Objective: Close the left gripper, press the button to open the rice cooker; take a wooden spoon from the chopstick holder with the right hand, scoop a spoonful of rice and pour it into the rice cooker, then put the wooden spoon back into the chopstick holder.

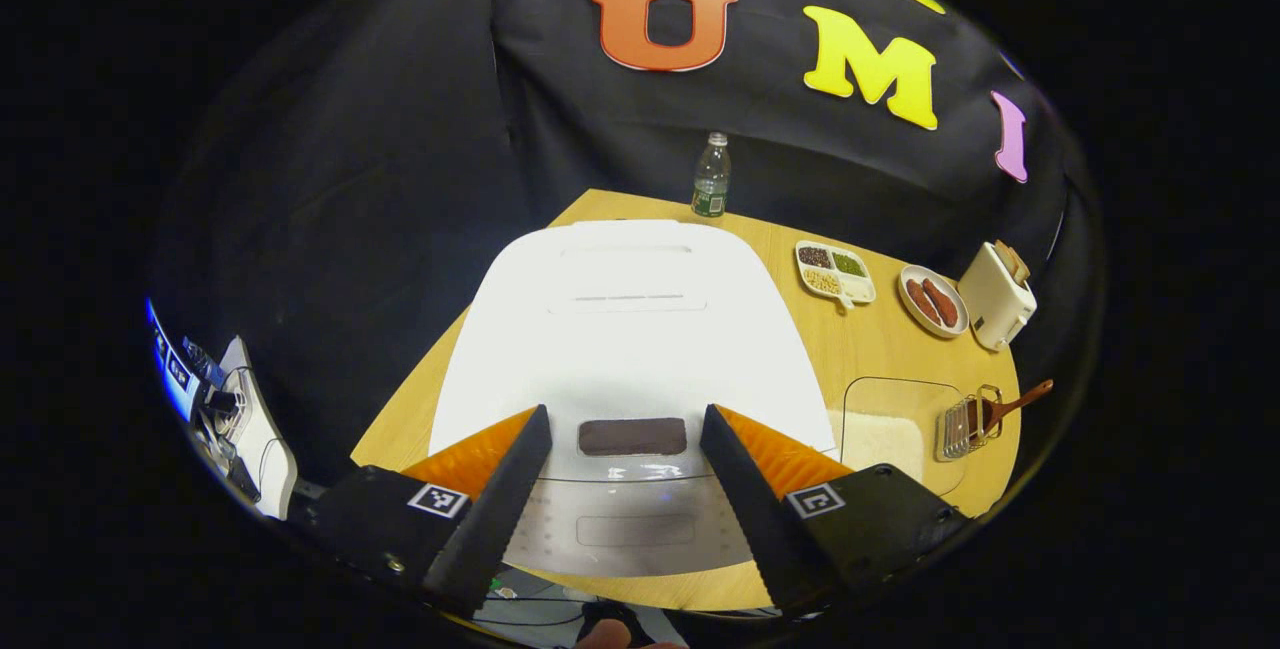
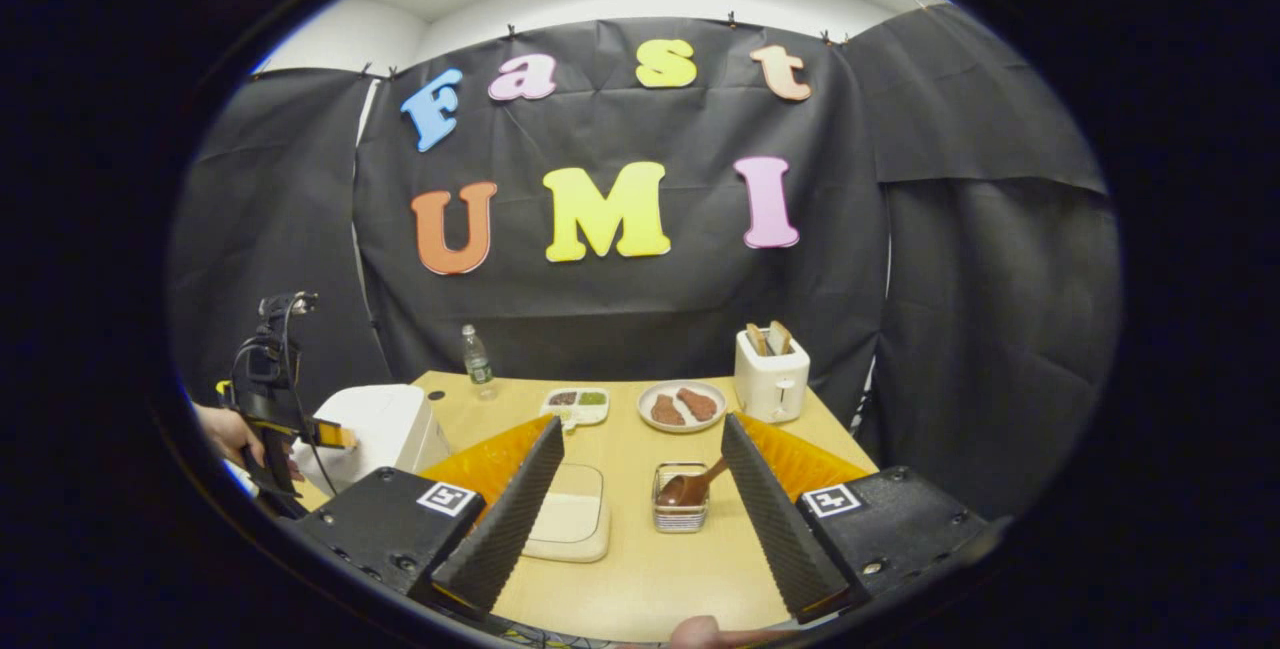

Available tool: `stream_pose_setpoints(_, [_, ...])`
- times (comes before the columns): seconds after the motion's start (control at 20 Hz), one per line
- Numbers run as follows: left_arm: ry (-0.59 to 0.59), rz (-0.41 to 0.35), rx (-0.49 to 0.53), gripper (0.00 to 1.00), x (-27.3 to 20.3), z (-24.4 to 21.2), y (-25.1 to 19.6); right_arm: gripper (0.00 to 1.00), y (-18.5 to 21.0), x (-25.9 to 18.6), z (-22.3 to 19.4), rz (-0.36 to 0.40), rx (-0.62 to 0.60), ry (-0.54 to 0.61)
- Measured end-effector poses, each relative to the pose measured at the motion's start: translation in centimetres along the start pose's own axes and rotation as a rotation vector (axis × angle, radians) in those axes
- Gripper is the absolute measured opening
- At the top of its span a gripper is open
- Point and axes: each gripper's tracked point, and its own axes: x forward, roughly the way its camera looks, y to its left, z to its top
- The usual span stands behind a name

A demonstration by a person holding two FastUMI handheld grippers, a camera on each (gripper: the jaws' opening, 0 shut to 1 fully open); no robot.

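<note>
Left gripper [image 1: 625, 429]: fingers spread apart, poised above the front of the cooker [image 1: 630, 329], holding nothing.
Cooker: white, lid down, at the table's [image 1: 870, 349] left side; the dark button [image 1: 632, 437] lies between the fingertips, seen close in the left gripper view. The right gripper view gives its side [image 2: 385, 424] instead, with a hand [image 2: 228, 432] holding the left gripper [image 2: 335, 434] just beside it.
Right gripper [image 2: 642, 434]: fingers wide apart, empty, above the near table edge.
Spoon [image 2: 690, 487]: in the wire holder [image 2: 680, 512], right of the cooker; bowl down in the holder, handle slanting up and to the right in both views.
Rice tray [image 2: 570, 521]: clear, lidded, between cooker and holder.
Far side: bottle [image 2: 477, 361], divided dish [image 2: 578, 403], plate [image 2: 680, 406], toaster [image 2: 771, 375].
Left gripper view alone: gear on the floor at far left [image 1: 225, 409].
</note>
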Motion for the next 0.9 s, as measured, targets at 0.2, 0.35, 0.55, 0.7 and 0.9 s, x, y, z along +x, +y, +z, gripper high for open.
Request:
stream_pose_setpoints(0.2, [-0.087, 0.002, 0.014, 1.0, 0.0, 0.8, 0.1, 1.0, 0.2, 0.9, -0.4, 0.039, 0.016, 0.011])
stream_pose_setpoints(0.35, [-0.179, 0.018, -0.002, 0.97, -0.3, 1.9, 0.8, 1.0, 0.2, 1.6, 0.0, 0.065, 0.032, 0.009])
stream_pose_setpoints(0.55, [-0.262, 0.016, -0.098, 0.96, -2.4, 3.8, 0.9, 1.0, -0.4, 2.5, 1.1, 0.065, 0.02, -0.006])
stream_pose_setpoints(0.7, [-0.399, -0.042, -0.111, 0.93, -7.2, 7.0, -0.3, 1.0, 0.2, 2.5, 2.0, 0.059, 0.027, -0.028])
stream_pose_setpoints(0.9, [-0.606, -0.142, -0.084, 0.93, -15.5, 11.2, -1.8, 1.0, 3.0, 0.3, 4.1, 0.072, 0.04, -0.081])
